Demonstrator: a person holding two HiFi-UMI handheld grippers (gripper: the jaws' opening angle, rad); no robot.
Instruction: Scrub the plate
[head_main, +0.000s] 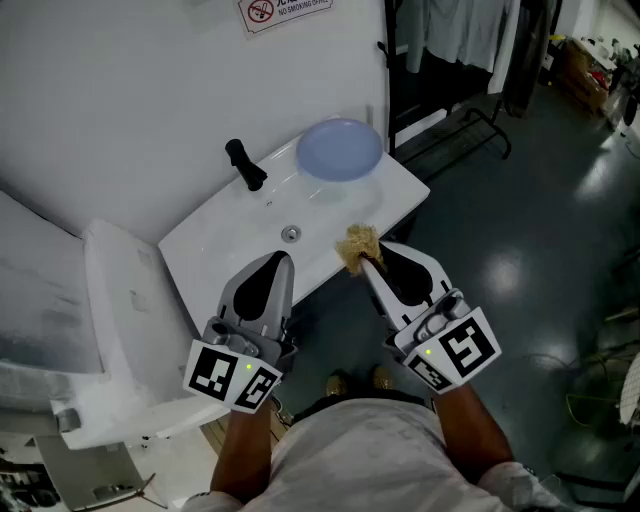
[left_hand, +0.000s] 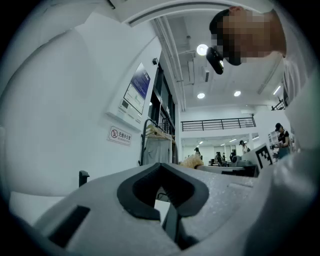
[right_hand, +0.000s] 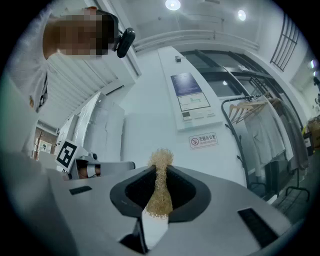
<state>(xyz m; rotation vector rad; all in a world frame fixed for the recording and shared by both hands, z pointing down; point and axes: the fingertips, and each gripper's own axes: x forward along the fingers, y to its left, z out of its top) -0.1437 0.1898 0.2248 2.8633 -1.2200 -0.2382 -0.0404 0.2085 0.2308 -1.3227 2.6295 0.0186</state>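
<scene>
A pale blue plate (head_main: 340, 149) lies on the far right end of the white sink (head_main: 230, 235), beside the wall. My right gripper (head_main: 363, 262) is shut on a tan fibrous scrubber (head_main: 357, 243) and hovers at the sink's near edge, well short of the plate. In the right gripper view the scrubber (right_hand: 160, 186) is squeezed between the jaws and sticks out above them. My left gripper (head_main: 283, 262) is shut and empty, held over the sink's front edge near the drain (head_main: 290, 234). The left gripper view shows its jaws closed with nothing between them.
A black faucet (head_main: 245, 165) stands at the back of the sink. A white toilet (head_main: 125, 330) sits to the left. A clothes rack (head_main: 455, 40) with hanging garments stands at the right on the dark floor. A no-smoking sign (head_main: 272, 10) hangs on the wall.
</scene>
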